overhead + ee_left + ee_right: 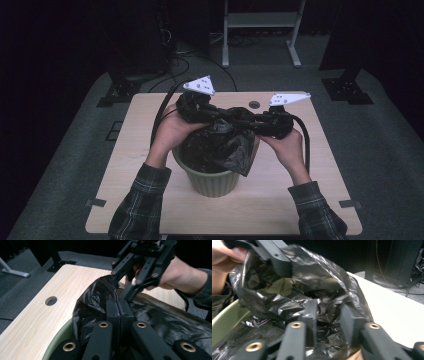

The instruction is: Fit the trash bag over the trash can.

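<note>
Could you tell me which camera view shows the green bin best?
The high view: the green bin shows whole on the table, the black bag bunched over its mouth. The left gripper view gives a rim stretch; the right gripper view a blurred rim piece.

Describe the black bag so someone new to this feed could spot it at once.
Start at the light wooden table and find the pale green bin near its middle. The black plastic bag bulges out of that bin's mouth, between the left gripper and the right gripper. It is the one crinkled, glossy, floppy thing there; the grippers are rigid and matte.
</note>
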The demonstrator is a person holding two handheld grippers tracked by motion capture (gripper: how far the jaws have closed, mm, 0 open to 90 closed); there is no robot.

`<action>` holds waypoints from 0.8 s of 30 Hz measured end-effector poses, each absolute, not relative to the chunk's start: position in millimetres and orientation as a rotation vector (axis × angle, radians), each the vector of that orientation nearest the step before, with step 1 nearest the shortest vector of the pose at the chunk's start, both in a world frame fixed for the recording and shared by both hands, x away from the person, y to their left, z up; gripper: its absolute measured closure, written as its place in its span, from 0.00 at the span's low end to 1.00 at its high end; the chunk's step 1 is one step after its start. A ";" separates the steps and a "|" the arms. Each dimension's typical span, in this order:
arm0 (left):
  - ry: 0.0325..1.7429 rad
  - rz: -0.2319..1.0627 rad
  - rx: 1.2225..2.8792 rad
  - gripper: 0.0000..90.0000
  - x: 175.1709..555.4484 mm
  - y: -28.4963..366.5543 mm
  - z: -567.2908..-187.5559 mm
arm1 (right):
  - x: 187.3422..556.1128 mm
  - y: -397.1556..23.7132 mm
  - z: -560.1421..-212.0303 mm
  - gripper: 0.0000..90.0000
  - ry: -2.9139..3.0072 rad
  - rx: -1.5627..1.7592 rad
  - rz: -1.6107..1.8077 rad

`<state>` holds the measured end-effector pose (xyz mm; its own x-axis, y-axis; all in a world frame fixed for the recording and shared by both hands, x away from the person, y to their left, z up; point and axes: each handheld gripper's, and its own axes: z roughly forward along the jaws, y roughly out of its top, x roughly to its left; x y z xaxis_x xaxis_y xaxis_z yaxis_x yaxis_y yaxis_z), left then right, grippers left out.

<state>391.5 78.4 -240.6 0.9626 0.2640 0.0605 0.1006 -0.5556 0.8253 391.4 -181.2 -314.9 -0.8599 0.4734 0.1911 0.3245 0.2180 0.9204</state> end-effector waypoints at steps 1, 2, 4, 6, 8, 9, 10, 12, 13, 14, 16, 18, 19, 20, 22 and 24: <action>0.261 0.227 2.164 0.99 391.0 78.9 -240.4 | 391.3 -179.9 -315.3 0.92 2.341 0.769 1.707; 0.266 0.237 2.169 0.99 390.9 79.7 -240.3 | 390.5 -178.4 -315.6 0.97 2.332 0.760 1.687; 0.286 0.258 2.172 0.99 392.0 82.6 -240.7 | 389.8 -177.4 -315.6 1.00 2.331 0.746 1.678; 0.311 0.269 2.165 0.99 394.0 87.3 -241.5 | 388.3 -178.2 -314.7 1.00 2.337 0.723 1.677; 0.344 0.280 2.153 0.99 397.2 95.8 -243.1 | 385.7 -180.1 -313.2 1.00 2.340 0.702 1.672; 0.362 0.286 2.146 0.99 398.4 99.8 -244.0 | 384.3 -181.7 -312.5 1.00 2.344 0.690 1.676; 0.379 0.291 2.139 0.99 399.6 104.4 -244.8 | 383.0 -183.7 -311.8 1.00 2.342 0.678 1.671; 0.414 0.302 2.127 0.99 401.3 113.9 -246.3 | 380.3 -188.4 -310.0 1.00 2.343 0.666 1.685; 0.428 0.307 2.120 0.99 402.0 119.0 -246.9 | 378.8 -190.8 -309.2 1.00 2.339 0.657 1.683; 0.441 0.311 2.116 0.99 402.5 124.2 -247.5 | 377.6 -193.2 -308.3 1.00 2.337 0.655 1.683; 0.475 0.332 2.105 0.99 402.9 135.0 -248.2 | 375.4 -197.3 -306.9 1.00 2.337 0.640 1.683; 0.498 0.345 2.092 0.99 403.2 146.5 -248.6 | 373.1 -200.6 -305.4 1.00 2.341 0.635 1.680; 0.513 0.354 2.081 0.99 402.8 152.1 -248.8 | 372.0 -202.2 -304.5 1.00 2.340 0.633 1.671; 0.525 0.360 2.074 0.99 402.5 158.0 -249.0 | 371.2 -204.0 -303.7 1.00 2.335 0.633 1.664; 0.549 0.371 2.061 0.99 401.2 169.6 -249.6 | 369.9 -207.6 -302.0 1.00 2.329 0.636 1.661; 0.577 0.378 2.043 0.99 398.8 180.8 -250.9 | 368.9 -210.8 -301.2 1.00 2.325 0.635 1.662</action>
